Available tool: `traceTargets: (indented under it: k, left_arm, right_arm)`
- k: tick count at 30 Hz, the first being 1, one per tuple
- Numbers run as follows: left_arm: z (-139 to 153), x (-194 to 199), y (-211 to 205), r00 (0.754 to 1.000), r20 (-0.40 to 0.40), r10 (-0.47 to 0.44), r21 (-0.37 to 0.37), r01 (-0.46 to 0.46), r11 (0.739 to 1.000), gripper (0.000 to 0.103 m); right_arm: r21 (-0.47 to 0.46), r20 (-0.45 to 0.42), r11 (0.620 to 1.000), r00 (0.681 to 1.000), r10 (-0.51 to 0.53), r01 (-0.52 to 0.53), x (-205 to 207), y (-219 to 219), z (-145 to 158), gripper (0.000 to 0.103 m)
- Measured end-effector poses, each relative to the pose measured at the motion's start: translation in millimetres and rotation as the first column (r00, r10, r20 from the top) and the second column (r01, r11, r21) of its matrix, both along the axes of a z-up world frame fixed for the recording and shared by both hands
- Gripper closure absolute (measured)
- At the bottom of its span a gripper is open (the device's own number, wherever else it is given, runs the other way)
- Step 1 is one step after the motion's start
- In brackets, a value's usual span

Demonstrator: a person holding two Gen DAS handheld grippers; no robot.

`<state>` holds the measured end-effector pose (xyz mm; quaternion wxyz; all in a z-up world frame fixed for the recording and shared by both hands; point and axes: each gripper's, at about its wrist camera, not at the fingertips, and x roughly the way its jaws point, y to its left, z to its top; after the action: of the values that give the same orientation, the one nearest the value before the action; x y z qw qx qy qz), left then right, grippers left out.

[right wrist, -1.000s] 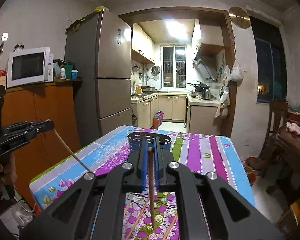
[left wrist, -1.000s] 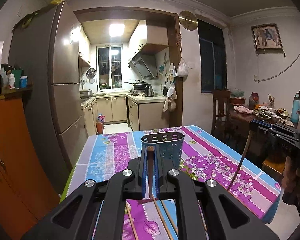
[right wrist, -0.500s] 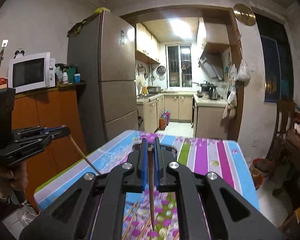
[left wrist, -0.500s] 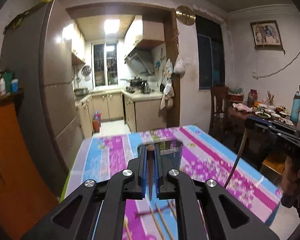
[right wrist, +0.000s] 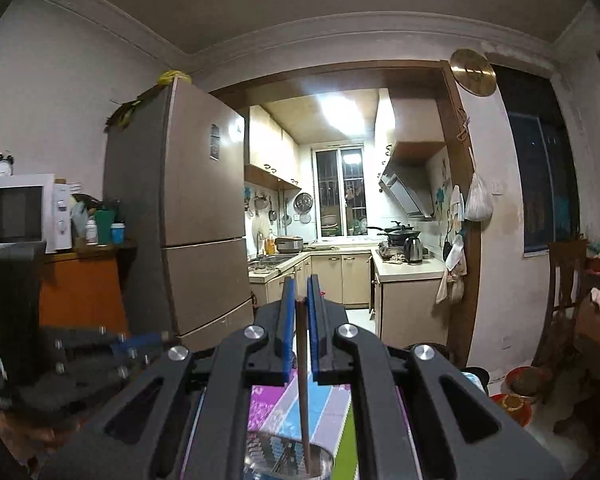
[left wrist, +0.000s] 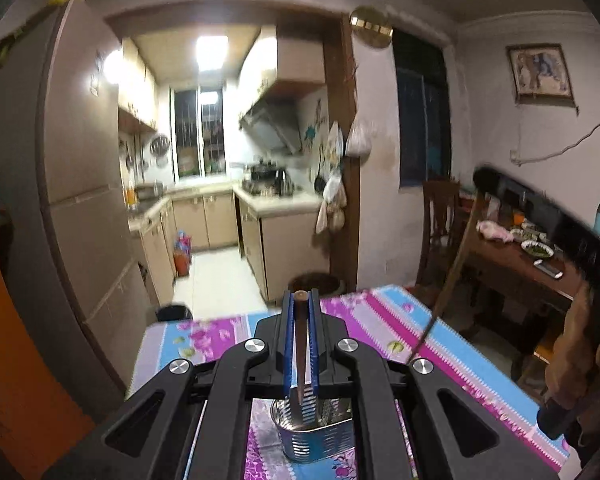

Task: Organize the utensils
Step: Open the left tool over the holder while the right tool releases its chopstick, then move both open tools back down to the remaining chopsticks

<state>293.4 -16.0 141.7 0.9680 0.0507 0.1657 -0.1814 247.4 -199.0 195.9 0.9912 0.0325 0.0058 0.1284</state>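
Chopsticks are clamped upright between both narrow jaw pairs, left gripper (left wrist: 300,344) and right gripper (right wrist: 300,332), tips above the metal holder (left wrist: 314,438).

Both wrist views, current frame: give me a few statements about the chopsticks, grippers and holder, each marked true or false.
1. The left gripper is shut on a chopstick. True.
2. The perforated metal holder lies tipped on its side. False: it stands upright on the floral tablecloth.
3. The right gripper is empty. False: a second chopstick stands between its blue pads.
4. In the right wrist view, the second chopstick's lower tip points down at the holder's opening. True.
5. The left chopstick is held level with the table. False: it points down toward the holder.
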Motion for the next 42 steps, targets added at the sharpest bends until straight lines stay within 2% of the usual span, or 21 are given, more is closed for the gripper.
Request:
traceTargets:
  k: [3,7,10,13,15,16,17,18,19,20,21,23,26,30,33,34,36,38,40,42]
  left_arm:
    - [-26,30,2,0.997,-0.083,-0.006,-0.006,0.006,1.000,0.095]
    - [-65,52,4,0.988,-0.151,-0.011,-0.034,0.006,0.999,0.095]
    - [-88,53,5,0.987,-0.159,-0.026,-0.056,0.017,0.998,0.095]
    - [-108,50,9,0.990,-0.142,-0.001,-0.066,-0.009,0.998,0.095]
    - [-115,46,14,0.990,-0.138,0.028,-0.075,-0.038,0.996,0.091]
    - [-116,41,21,0.990,-0.127,0.055,-0.087,-0.066,0.994,0.086]
    - [-114,34,28,0.991,-0.105,0.088,-0.097,-0.098,0.990,0.073]
    - [-112,22,35,0.989,-0.064,0.132,-0.114,-0.138,0.984,0.060]
    - [-108,11,41,0.987,-0.025,0.162,-0.128,-0.164,0.978,0.054]
    - [-106,-12,50,0.977,0.039,0.209,-0.144,-0.202,0.969,0.038]
    - [-106,-33,56,0.965,0.089,0.248,-0.154,-0.233,0.960,0.028]
    - [-110,-83,71,0.930,0.191,0.315,-0.170,-0.284,0.943,0.019]
    - [-123,-135,85,0.913,0.224,0.342,-0.152,-0.314,0.937,0.013]
    - [-141,-185,105,0.911,0.214,0.352,-0.145,-0.326,0.934,0.008]
    - [-154,-212,125,0.890,0.239,0.389,-0.145,-0.364,0.920,0.005]
    - [-159,-218,135,0.877,0.251,0.409,-0.156,-0.380,0.912,0.005]
    - [-166,-226,153,0.868,0.247,0.430,-0.183,-0.394,0.901,0.005]
    - [-175,-230,178,0.856,0.228,0.464,-0.230,-0.416,0.880,0.005]
    - [-188,-229,204,0.855,0.191,0.482,-0.286,-0.421,0.861,0.005]
    - [-202,-223,231,0.860,0.119,0.496,-0.349,-0.431,0.832,0.005]
  right_arm:
    - [0.047,-0.040,0.999,0.999,0.015,-0.013,30,-2,-20,0.098]
    - [0.077,-0.161,0.997,0.987,0.025,-0.013,63,6,-71,0.098]
    - [0.095,-0.246,0.995,0.968,0.038,-0.015,77,11,-105,0.098]
    - [0.107,-0.307,0.994,0.951,0.043,-0.011,83,12,-129,0.098]
    - [0.084,-0.328,0.996,0.945,0.015,0.013,80,13,-137,0.087]
    - [0.074,-0.323,0.997,0.946,-0.006,0.032,74,9,-137,0.067]
    - [0.084,-0.302,0.996,0.953,-0.011,0.037,68,2,-135,0.053]
    - [0.099,-0.279,0.994,0.960,-0.017,0.046,58,-6,-134,0.053]
    - [0.107,-0.261,0.993,0.965,-0.024,0.053,44,-17,-131,0.053]
    - [0.107,-0.248,0.993,0.968,-0.030,0.058,33,-25,-128,0.053]
    - [0.104,-0.227,0.992,0.973,-0.047,0.072,13,-37,-125,0.053]
    - [0.098,-0.202,0.991,0.977,-0.070,0.092,-16,-56,-121,0.053]
    - [0.056,-0.183,0.989,0.975,-0.128,0.140,-58,-76,-122,0.050]
    - [-0.006,-0.189,0.965,0.947,-0.259,0.263,-107,-92,-135,0.046]
    - [0.045,-0.250,0.933,0.909,-0.335,0.356,-131,-107,-149,0.042]
    - [0.099,-0.301,0.920,0.893,-0.335,0.379,-137,-115,-155,0.042]
    - [0.140,-0.367,0.905,0.870,-0.330,0.402,-138,-120,-163,0.041]
    - [0.138,-0.420,0.880,0.831,-0.364,0.455,-141,-121,-169,0.041]
    - [0.124,-0.441,0.865,0.808,-0.390,0.486,-139,-114,-167,0.041]
    - [0.120,-0.450,0.858,0.798,-0.401,0.499,-140,-109,-165,0.041]
